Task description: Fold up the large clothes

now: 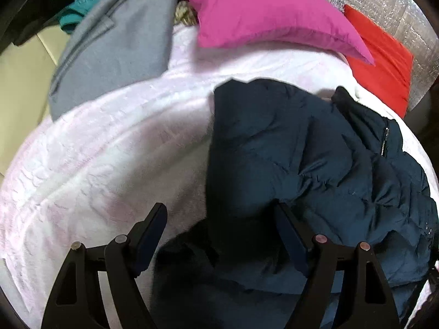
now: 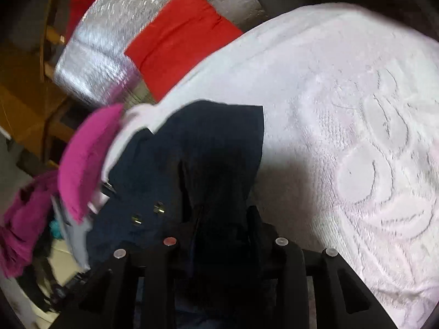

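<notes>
A navy quilted jacket (image 1: 301,150) lies crumpled on a pale pink-white textured blanket (image 1: 109,150). My left gripper (image 1: 219,219) hovers over the jacket's left edge with its jaws wide apart. One finger is above the blanket, the other over the jacket, and neither pad presses on the cloth. In the right wrist view the jacket (image 2: 205,142) shows metal snaps, and a dark fold of it fills the gap of my right gripper (image 2: 223,213), whose jaws stand close on it.
A magenta pillow (image 1: 260,8) and a grey folded garment (image 1: 115,46) lie at the blanket's far side, with teal cloth (image 1: 79,11) behind. A red cloth (image 1: 384,63) rests on a silver foil mat (image 1: 384,0). A wooden chair (image 2: 52,35) stands beyond.
</notes>
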Demonstrator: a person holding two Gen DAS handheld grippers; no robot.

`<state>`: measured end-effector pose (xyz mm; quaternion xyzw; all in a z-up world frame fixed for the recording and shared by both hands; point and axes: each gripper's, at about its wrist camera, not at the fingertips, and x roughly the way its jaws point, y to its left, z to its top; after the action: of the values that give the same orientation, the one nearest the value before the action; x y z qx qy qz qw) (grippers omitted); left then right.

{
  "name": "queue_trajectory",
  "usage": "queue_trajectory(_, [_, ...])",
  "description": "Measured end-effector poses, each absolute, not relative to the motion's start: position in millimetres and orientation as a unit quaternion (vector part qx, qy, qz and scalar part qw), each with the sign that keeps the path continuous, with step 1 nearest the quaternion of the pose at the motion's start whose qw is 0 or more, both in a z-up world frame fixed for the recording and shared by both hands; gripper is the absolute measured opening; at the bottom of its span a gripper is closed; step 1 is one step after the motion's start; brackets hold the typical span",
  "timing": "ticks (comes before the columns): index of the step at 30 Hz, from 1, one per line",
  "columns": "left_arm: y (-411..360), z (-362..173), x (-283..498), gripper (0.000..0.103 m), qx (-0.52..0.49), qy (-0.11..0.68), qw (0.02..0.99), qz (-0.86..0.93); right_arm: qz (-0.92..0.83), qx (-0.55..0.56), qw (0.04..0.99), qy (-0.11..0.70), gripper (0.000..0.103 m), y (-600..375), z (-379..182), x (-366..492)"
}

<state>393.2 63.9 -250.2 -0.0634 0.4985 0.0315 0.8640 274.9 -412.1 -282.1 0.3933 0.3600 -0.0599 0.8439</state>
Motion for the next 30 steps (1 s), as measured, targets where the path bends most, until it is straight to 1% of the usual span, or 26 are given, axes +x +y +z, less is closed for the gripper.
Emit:
queue_trajectory(1, [66.0,-244.5,390.9,0.081,-0.058,0.489,0.869,0.037,-0.065,0.389,0.853,0.341,0.054,-412.7,-272.1,268.3])
queue_trajectory(2, [66.6,-237.4,387.6,0.081,-0.053,0.477,0.876,0.04,-0.071,0.381,0.864,0.32,0.062,-413.2,-262.1,261.3])
queue_trajectory(3, [67.2,-230.3,385.2,0.081,-0.047,0.465,0.883,0.042,-0.078,0.368,0.877,0.3,0.064,-411.3,-251.3,254.8])
queue_trajectory(5, [65.0,-213.0,375.5,0.081,-0.034,0.43,0.901,0.039,-0.073,0.344,0.897,0.268,0.064,-403.7,-232.2,244.4])
queue_trajectory(7, [58.3,-200.3,366.4,0.081,-0.022,0.399,0.916,0.025,-0.024,0.336,0.909,0.247,0.064,-390.5,-220.0,240.0])
queue_trajectory(8, [54.0,-197.5,363.4,0.081,-0.019,0.39,0.921,0.015,0.004,0.331,0.91,0.251,0.063,-380.8,-217.1,241.9])
queue_trajectory(11, [33.6,-199.9,360.1,0.081,0.001,0.386,0.922,-0.024,0.066,0.313,0.904,0.284,0.046,-350.0,-220.4,255.3])
queue_trajectory(16, [-5.5,-228.2,360.3,0.081,0.079,0.423,0.901,-0.047,0.096,0.269,0.88,0.379,0.046,-304.6,-254.8,282.7])
queue_trajectory(17, [-11.2,-238.3,361.6,0.081,0.097,0.441,0.891,-0.046,0.089,0.262,0.872,0.404,0.045,-302.3,-266.2,287.4])
queue_trajectory(19, [-13.8,-259.5,367.7,0.083,0.115,0.471,0.874,-0.043,0.081,0.263,0.859,0.432,0.038,-301.1,-283.4,295.1])
queue_trajectory(20, [-11.7,-260.5,367.4,0.086,0.109,0.468,0.876,-0.04,0.081,0.265,0.858,0.432,0.037,-303.5,-283.9,294.1])
queue_trajectory(22, [-8.6,-255.2,367.4,0.085,0.1,0.472,0.875,-0.039,0.082,0.264,0.86,0.429,0.036,-304.5,-277.1,291.2])
queue_trajectory(23, [-7.7,-251.4,366.2,0.085,0.098,0.468,0.878,-0.039,0.087,0.265,0.863,0.42,0.038,-305.4,-273.9,288.8])
queue_trajectory(27, [-14.9,-234.2,355.3,0.085,0.085,0.443,0.89,-0.067,0.13,0.262,0.878,0.378,0.038,-292.5,-256.4,282.2])
queue_trajectory(30, [-29.6,-230.5,347.9,0.085,0.091,0.429,0.894,-0.094,0.148,0.252,0.87,0.396,0.038,-272.7,-263.6,289.5])
